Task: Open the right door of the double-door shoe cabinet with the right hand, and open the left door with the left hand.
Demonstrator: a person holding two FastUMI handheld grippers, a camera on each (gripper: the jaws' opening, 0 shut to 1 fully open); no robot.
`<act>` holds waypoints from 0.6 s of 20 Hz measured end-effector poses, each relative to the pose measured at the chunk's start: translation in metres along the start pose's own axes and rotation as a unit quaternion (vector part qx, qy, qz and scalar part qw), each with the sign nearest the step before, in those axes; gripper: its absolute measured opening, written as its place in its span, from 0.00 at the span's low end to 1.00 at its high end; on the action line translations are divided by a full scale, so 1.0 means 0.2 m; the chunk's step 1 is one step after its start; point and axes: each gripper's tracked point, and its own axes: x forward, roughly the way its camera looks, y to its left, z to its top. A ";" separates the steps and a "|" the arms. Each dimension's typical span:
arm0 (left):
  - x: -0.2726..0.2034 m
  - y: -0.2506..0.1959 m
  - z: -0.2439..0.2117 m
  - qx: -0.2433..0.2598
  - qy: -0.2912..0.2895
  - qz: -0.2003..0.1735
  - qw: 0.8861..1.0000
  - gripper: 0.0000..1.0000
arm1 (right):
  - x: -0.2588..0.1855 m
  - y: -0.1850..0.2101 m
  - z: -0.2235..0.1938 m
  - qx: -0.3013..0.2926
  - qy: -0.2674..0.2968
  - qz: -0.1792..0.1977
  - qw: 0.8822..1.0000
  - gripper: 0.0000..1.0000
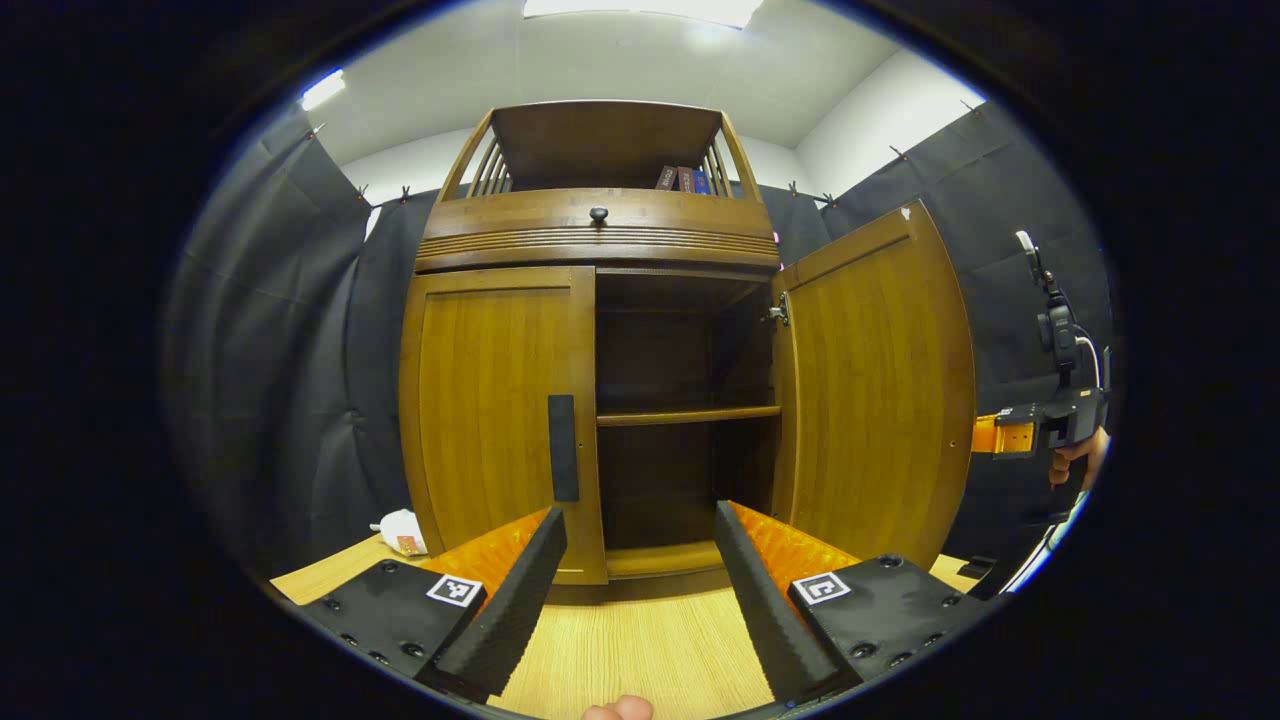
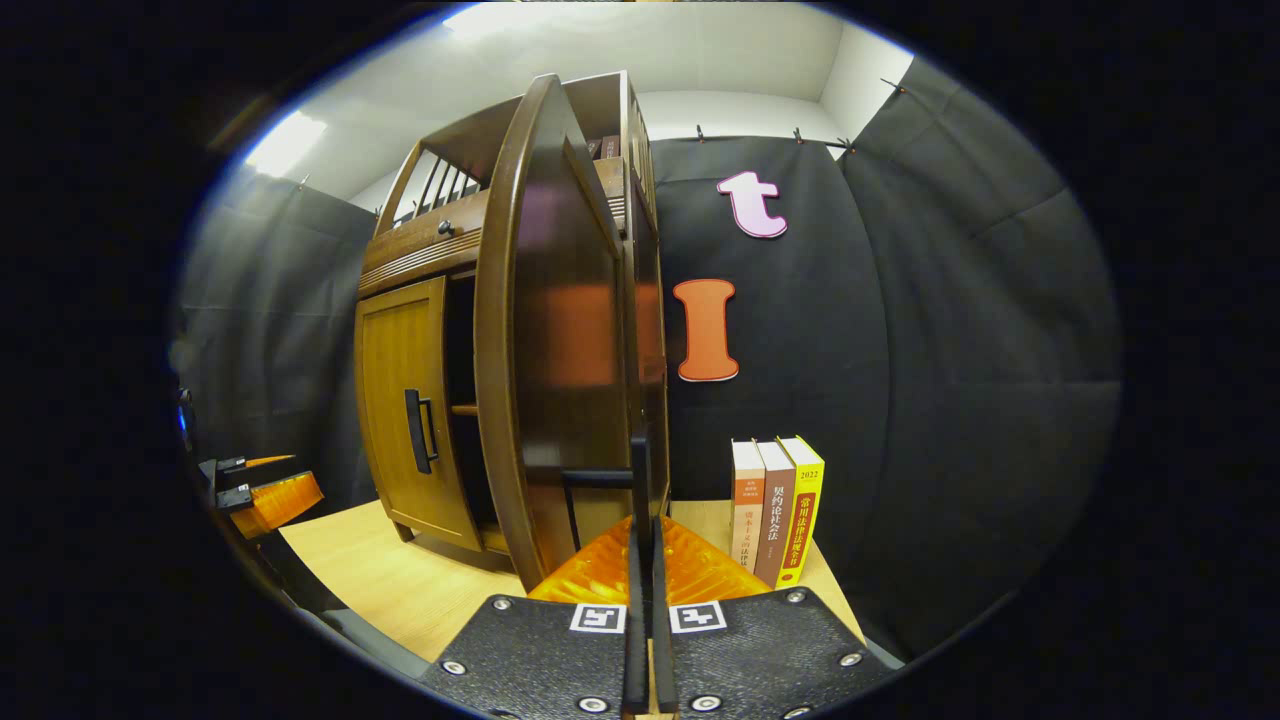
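Right door open, left door shut

Black cloth walled the booth behind the cabinet [image 1: 598, 240] on the wooden table [image 1: 640, 650]. Left gripper [image 1: 640, 570] hung with fingers spread wide, empty, before the closed left door [image 1: 495, 410] and its handle [image 1: 563, 447]. Right gripper [image 2: 645, 560] had fingers pressed together on the handle [image 2: 640, 470] of the swung-out right door [image 2: 555, 330]. Three books [image 2: 778, 510] stood beside it; their spine print was too small to read.
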 end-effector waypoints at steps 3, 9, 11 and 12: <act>0.01 0.00 0.00 0.000 0.001 0.006 1.000 0.96 | -0.06 -0.02 -0.04 0.000 -0.002 0.001 1.000 0.02; 0.07 0.01 -0.01 0.008 0.005 0.001 1.000 0.96 | -0.16 -0.01 -0.08 -0.008 0.002 -0.022 1.000 0.02; 0.09 0.02 -0.01 0.010 0.006 -0.002 1.000 0.96 | -0.20 0.00 -0.11 -0.007 0.006 -0.035 0.999 0.01; 0.10 0.02 -0.01 0.009 0.007 -0.004 1.000 0.96 | -0.22 0.00 -0.12 -0.007 0.006 -0.040 0.999 0.02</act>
